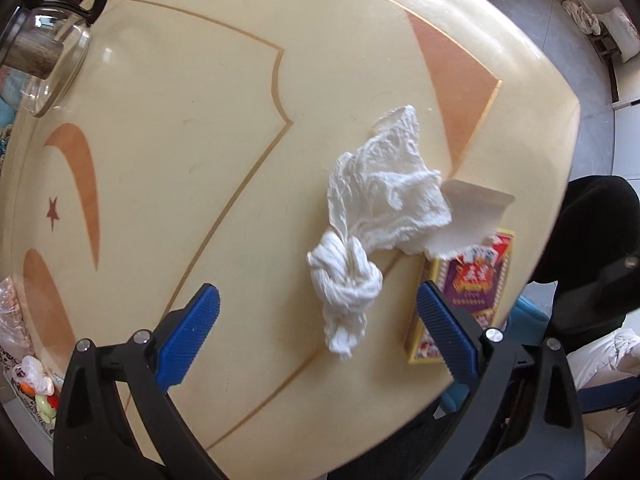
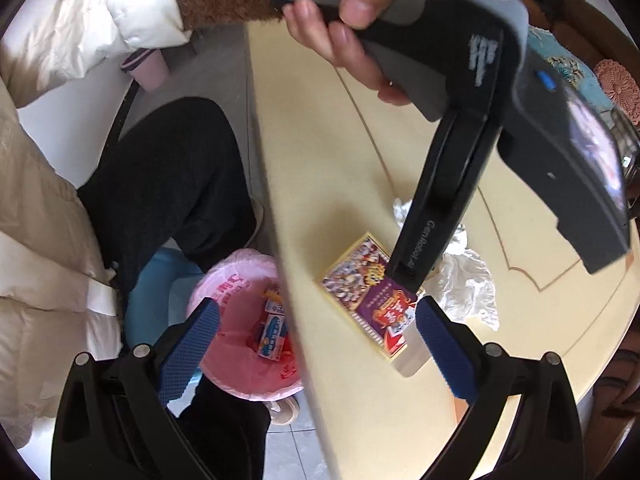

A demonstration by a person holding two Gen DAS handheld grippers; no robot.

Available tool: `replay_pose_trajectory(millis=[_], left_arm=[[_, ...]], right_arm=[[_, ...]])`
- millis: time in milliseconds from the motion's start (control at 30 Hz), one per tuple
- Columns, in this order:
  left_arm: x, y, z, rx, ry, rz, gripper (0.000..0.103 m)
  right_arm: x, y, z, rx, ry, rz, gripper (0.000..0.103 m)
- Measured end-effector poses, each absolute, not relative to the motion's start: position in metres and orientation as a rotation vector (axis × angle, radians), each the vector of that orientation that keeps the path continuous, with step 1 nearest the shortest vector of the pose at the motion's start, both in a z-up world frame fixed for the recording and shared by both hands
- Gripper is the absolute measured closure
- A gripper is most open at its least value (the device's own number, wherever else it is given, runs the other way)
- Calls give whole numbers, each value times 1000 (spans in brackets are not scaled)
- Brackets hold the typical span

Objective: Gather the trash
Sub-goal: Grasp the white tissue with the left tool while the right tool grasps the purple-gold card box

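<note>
A crumpled white tissue (image 1: pixel 376 200) lies on the cream table (image 1: pixel 180 120), its twisted, knotted end (image 1: pixel 346 280) nearest me. My left gripper (image 1: pixel 320 332) hovers open just above it, the knot lying slightly ahead of the blue pads (image 1: pixel 192 332). A purple and yellow card box (image 1: pixel 468 292) with an open white flap lies beside the right pad. In the right wrist view my right gripper (image 2: pixel 318 350) stands open and empty over the table edge, the card box (image 2: pixel 368 296) and tissue (image 2: pixel 468 280) ahead. A pink-lined bin (image 2: pixel 236 280) stands on the floor below.
A glass kettle (image 1: pixel 44 52) stands at the table's far left. A hand (image 2: pixel 352 28) holds the left tool's black body (image 2: pixel 440 184) above the box. Small cartons (image 2: pixel 274 332) lie in the bin. A person's dark trousers (image 2: pixel 172 184) and a blue stool (image 2: pixel 156 300) crowd the bin.
</note>
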State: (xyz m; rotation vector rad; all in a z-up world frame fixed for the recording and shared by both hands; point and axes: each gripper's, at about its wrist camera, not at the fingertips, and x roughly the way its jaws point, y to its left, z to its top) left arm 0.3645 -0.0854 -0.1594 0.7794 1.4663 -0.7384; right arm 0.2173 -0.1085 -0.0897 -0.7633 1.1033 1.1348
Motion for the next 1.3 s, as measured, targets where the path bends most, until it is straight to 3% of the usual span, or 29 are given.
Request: replay_pose_trajectory(millis=[467,900,1133,1300], left_arm=[[383,-84,-186,738,1494,-724,7],[386,-76,-178,668,1453,-680,13],[370,-72,-169,624,1436,-649,37],[363,-72,-161,565,1449,-611,73]], right_arm=[[250,-104,-144,-747,1175,1144,8],[251,-107,-156,-656,1161,1026,23],[245,-105,-156,-548,1158,836,27],[245,-106,-157,-490,1148,732,29]])
